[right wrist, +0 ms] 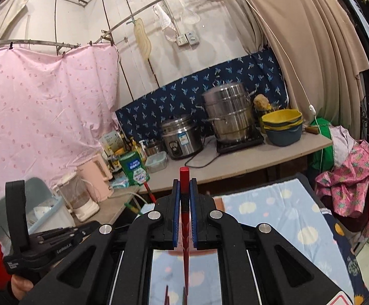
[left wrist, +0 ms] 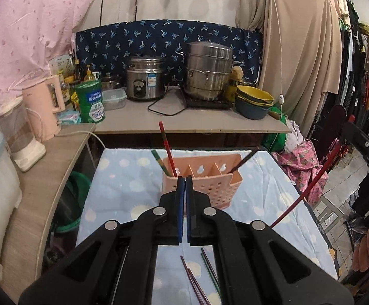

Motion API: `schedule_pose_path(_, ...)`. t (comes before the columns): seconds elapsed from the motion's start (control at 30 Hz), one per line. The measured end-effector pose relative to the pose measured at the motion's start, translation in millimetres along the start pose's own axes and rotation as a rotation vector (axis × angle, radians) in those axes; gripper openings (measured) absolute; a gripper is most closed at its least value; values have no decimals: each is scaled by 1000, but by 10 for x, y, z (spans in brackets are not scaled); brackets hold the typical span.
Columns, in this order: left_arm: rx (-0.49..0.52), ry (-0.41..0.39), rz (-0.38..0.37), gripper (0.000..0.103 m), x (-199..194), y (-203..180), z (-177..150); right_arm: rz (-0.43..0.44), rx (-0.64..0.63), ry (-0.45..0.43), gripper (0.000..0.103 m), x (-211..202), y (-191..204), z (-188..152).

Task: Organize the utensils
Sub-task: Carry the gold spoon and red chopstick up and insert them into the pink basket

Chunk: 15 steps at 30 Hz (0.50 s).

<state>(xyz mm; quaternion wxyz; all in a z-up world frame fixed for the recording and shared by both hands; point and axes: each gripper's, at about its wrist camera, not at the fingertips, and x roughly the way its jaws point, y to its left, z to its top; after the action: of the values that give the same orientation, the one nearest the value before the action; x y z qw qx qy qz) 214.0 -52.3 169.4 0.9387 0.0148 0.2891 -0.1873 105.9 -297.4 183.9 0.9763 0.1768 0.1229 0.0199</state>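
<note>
Landmark: pink holder [left wrist: 201, 180], standing on the blue cloth [left wrist: 123, 178].

Left wrist view: left gripper [left wrist: 185, 178] is clenched, blue pads together with nothing between them, its tips just in front of the holder's near wall. The holder has several compartments. 1 red chopstick [left wrist: 167, 148] and 1 green chopstick [left wrist: 161, 162] lean in its left compartment; 1 dark chopstick [left wrist: 243, 162] leans out of its right compartment. Loose chopsticks [left wrist: 199, 277] lie on the cloth nearer the camera than the holder, below the gripper. To the right of the holder, a long red chopstick [left wrist: 309, 188] slants in the air, off the cloth. A cooker [left wrist: 145, 80] and steamer [left wrist: 208, 72] sit on the counter behind the holder.

Right wrist view: right gripper [right wrist: 184, 181] is closed on that long red chopstick [right wrist: 184, 178], which runs upright between the pads, end poking past the tips. The holder is hidden here behind the gripper body. The left gripper [right wrist: 16, 218] shows at lower left; this view does not show how its jaws stand.
</note>
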Motion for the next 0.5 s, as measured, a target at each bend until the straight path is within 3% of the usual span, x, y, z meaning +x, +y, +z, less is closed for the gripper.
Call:
schedule_pose_path(0.27, 6, -34, 27, 1, 383, 52, 540, 10, 23, -150, 7, 559, 89, 544)
schedule_pose_path(0.5, -12, 43, 30, 1, 878, 139, 569, -28, 41, -136, 7, 1148, 12, 555)
